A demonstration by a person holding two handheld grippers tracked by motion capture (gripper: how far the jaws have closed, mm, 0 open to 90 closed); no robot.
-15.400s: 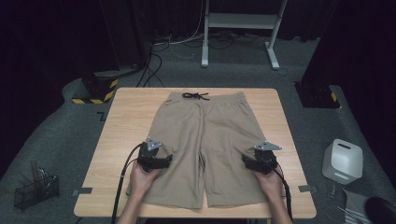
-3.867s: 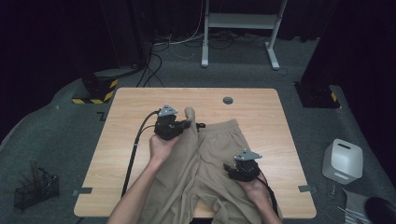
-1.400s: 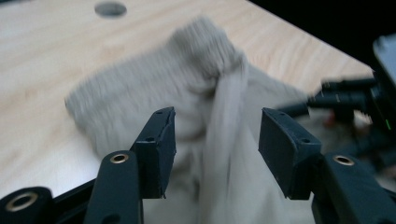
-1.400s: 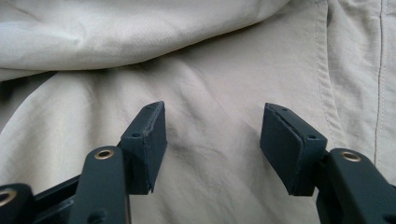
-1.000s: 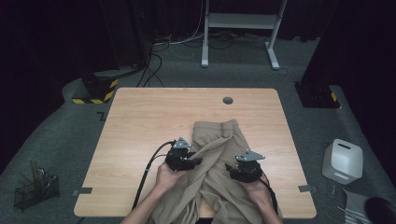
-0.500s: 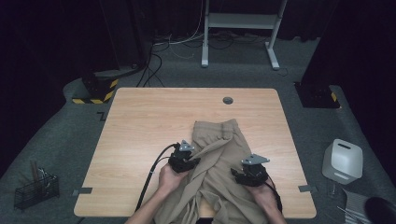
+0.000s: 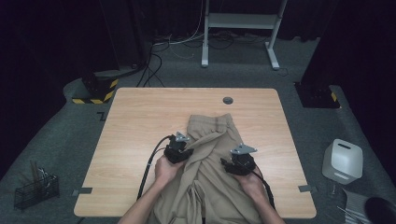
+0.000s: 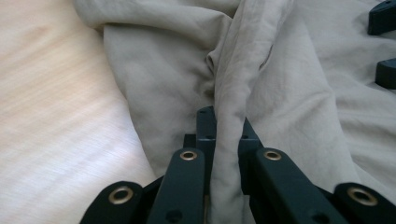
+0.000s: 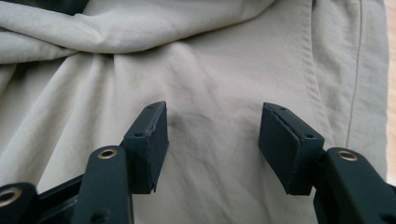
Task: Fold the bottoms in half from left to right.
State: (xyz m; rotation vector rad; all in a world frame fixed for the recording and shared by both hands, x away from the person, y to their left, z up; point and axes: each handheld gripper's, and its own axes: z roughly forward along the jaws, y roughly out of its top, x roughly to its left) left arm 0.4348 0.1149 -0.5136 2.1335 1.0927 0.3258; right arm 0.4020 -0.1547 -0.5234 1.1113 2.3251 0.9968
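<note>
Mid-fold on the khaki shorts (image 7: 210, 158): my left gripper (image 8: 223, 140) just pinched shut on a fabric ridge, right gripper (image 9: 212, 135) hovering wide open, holding nothing. Next it needs a grab.

Left hand-held gripper (image 8: 223, 140) pinches a fold of beige shorts (image 8: 187, 70) over wooden table (image 8: 51, 116)

Your two grippers, the left gripper (image 7: 178, 150) and right gripper (image 7: 238, 161), are black, each topped by a grey three-cornered plate and trailing a black cable; brass-ringed holes dot their jaws. Your forearms are bare.
</note>
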